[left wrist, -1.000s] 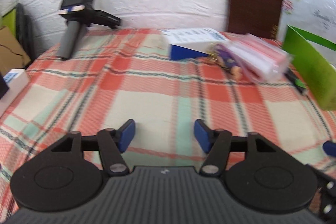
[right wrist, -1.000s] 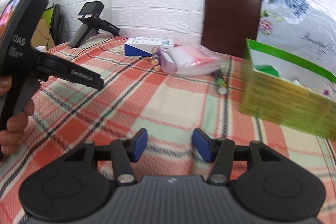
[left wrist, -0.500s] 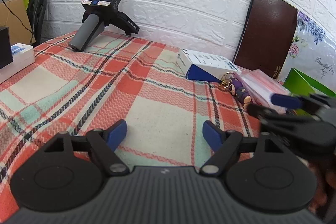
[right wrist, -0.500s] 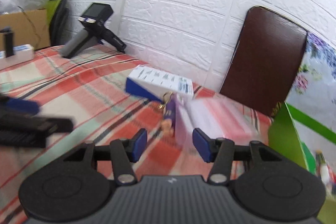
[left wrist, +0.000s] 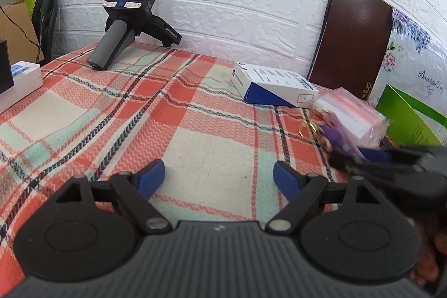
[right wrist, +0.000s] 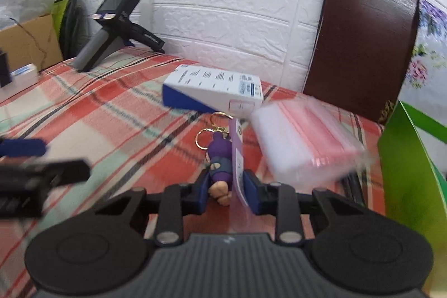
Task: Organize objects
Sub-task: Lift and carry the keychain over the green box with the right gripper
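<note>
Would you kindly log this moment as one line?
left gripper: open, empty | right gripper: fingers just closing around purple keychain | stage: grasp

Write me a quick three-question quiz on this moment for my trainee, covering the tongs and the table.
1. True or false: the left tongs hold the white and blue box.
2. What sits between the right tongs?
A. a purple keychain doll
B. a pen
C. the green bag
3. Fill in: the pack of pink sheets lies between the box and the green ____.

Key:
1. False; they are open over bare tablecloth.
2. A; the purple keychain doll and its tag.
3. bag.
</note>
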`<state>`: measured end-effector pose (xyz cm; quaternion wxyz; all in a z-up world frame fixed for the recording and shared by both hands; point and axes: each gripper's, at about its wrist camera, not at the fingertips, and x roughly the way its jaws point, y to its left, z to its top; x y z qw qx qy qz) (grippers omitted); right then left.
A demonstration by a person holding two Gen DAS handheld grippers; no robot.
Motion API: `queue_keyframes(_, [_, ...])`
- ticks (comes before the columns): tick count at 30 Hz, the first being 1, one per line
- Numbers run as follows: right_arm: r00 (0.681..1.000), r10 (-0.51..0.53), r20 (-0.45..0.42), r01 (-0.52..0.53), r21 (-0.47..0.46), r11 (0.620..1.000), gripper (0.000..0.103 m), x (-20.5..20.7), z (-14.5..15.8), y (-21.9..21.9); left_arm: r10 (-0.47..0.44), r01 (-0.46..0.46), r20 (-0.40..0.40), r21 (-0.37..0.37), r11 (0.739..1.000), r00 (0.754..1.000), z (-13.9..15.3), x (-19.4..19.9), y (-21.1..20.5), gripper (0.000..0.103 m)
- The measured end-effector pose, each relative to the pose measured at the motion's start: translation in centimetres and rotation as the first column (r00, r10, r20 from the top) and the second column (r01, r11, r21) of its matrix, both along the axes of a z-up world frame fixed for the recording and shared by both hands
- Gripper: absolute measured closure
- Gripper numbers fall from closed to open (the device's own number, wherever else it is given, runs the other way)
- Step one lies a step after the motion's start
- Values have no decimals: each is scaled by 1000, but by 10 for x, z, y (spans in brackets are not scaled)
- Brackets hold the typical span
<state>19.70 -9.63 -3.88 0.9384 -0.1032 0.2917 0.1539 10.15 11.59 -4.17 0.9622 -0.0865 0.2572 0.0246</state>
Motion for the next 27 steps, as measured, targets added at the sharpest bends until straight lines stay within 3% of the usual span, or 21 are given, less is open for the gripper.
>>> queue_keyframes(5, [1000,3,-6,-3,26,1000,76,-70,2,-31,-8,9,-15,35,999,1000,0,1,-5,14])
queue_keyframes(9, [996,-85,5,84,46,995,78,-124,4,-66,-15,21,-61,107,994,998,4,3,-19,14])
queue_keyframes(10, [993,-116,6,116,54,992,78,-134,4,-75,-24,31,-71,98,995,997,7,1,-23,14])
queue_keyframes(13, [978,-207,6,207,57,977,77,-152,5,-95,-123,119,-100,-40,992,987,21,-9,-47,14])
queue_keyframes(15, [972,-233,-10,234,74,969,75,-153,5,-103,-239,229,-120,-96,969,963,32,-15,-76,14])
queue_keyframes(18, [974,-226,-2,226,79,971,71,-156,6,-103,-410,388,-150,-153,909,900,44,-23,-118,13])
queue_keyframes(22, [981,-195,13,194,73,978,63,-163,3,-101,-535,486,-219,-241,840,816,43,-19,-161,8])
queue_keyframes(24, [981,-193,11,191,86,978,62,-163,2,-103,-539,478,-279,-260,839,795,34,-12,-176,7])
queue_keyframes(27, [979,-204,3,203,112,973,59,-161,2,-110,-511,456,-336,-234,859,791,19,-6,-188,7])
